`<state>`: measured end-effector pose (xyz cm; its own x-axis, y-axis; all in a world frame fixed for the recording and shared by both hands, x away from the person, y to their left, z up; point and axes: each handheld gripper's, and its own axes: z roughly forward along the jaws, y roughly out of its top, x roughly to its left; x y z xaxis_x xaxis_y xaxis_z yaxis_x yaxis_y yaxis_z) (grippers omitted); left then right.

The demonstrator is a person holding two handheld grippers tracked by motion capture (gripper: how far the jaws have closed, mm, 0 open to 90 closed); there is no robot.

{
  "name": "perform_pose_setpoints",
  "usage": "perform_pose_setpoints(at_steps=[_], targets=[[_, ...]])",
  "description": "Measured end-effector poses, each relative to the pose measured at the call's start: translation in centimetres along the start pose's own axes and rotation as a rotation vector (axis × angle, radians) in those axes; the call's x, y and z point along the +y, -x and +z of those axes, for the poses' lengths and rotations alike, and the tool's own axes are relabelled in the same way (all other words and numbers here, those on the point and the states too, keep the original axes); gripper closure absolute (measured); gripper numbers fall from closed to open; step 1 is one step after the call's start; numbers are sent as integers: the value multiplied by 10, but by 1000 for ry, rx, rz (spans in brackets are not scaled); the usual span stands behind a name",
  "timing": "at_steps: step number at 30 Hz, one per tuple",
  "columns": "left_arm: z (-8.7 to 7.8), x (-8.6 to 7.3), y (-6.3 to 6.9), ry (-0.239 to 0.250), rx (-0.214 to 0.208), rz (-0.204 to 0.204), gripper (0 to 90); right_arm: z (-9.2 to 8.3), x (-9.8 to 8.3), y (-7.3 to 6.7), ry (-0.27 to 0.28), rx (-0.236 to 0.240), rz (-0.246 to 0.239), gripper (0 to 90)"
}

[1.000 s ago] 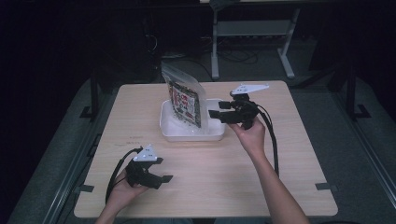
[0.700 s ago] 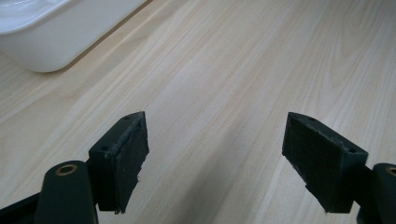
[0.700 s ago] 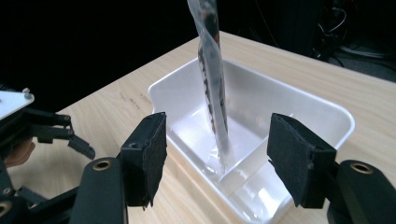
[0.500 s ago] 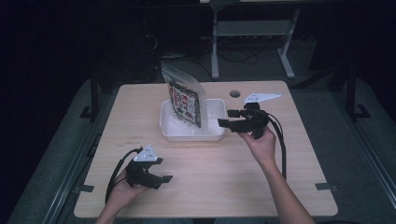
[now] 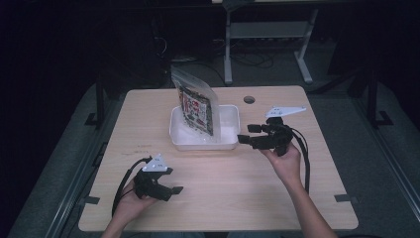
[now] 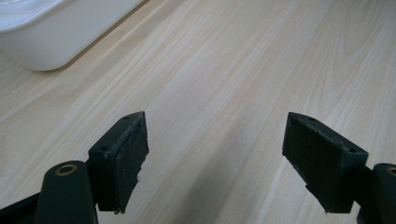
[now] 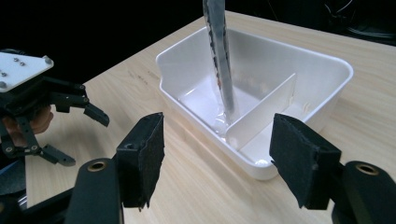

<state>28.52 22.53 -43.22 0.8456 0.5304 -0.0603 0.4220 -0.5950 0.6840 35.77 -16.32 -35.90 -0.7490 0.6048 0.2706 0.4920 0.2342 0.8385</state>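
One pouch (image 5: 196, 105) is found standing upright inside the white bin (image 5: 229, 118), in the larger compartment on the left of the divider (image 7: 264, 111) as seen in the high view. In the right gripper view the pouch is seen edge-on, with its bottom edge resting on the bin floor beside the divider. The placing is judged to be done. No grasp on the pouch is held by either tool.

The right tongs (image 5: 246, 140) are held just beside the bin's right front corner, apart from it. Their jaws stand wide apart in the right gripper view, with nothing between them. The left tongs (image 5: 174, 191) are held low over the near left part of the desk (image 5: 277, 198), well apart from the bin. Their jaws are likewise spread, with only bare wood seen between them in the left gripper view.

What remains is judged to be little: the tongs to be drawn clear, and the pouch perhaps to be checked for a steady stand, since it leans slightly and rises well above the bin wall. Whether it is propped by the divider cannot be told.

Count:
- Pouches: one.
- Bins: one, with one divider and two compartments; the smaller one appears empty.
- Tongs: two, both released.
- Desks: one, with one round hole (image 5: 249, 99) near its far edge.
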Motion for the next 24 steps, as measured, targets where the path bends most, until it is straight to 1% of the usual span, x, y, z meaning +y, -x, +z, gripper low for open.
perform_pose_setpoints(at_steps=[11,13,15,20,22,24], targets=[[0,0,0,-2,2,1,216,-12,-16,0,-7,8,18,335],[0,0,0,-3,2,-1,216,-16,-20,1,-11,11,29,328],[0,0,1,-1,2,-3,216,-19,-23,1,-9,7,26,330],[0,0,1,-2,3,-2,216,-24,-31,1,-17,7,34,329],[0,0,1,-4,3,0,216,-26,-34,1,-27,7,38,327],[0,0,1,-4,3,-1,216,-29,-38,1,-24,7,43,328]])
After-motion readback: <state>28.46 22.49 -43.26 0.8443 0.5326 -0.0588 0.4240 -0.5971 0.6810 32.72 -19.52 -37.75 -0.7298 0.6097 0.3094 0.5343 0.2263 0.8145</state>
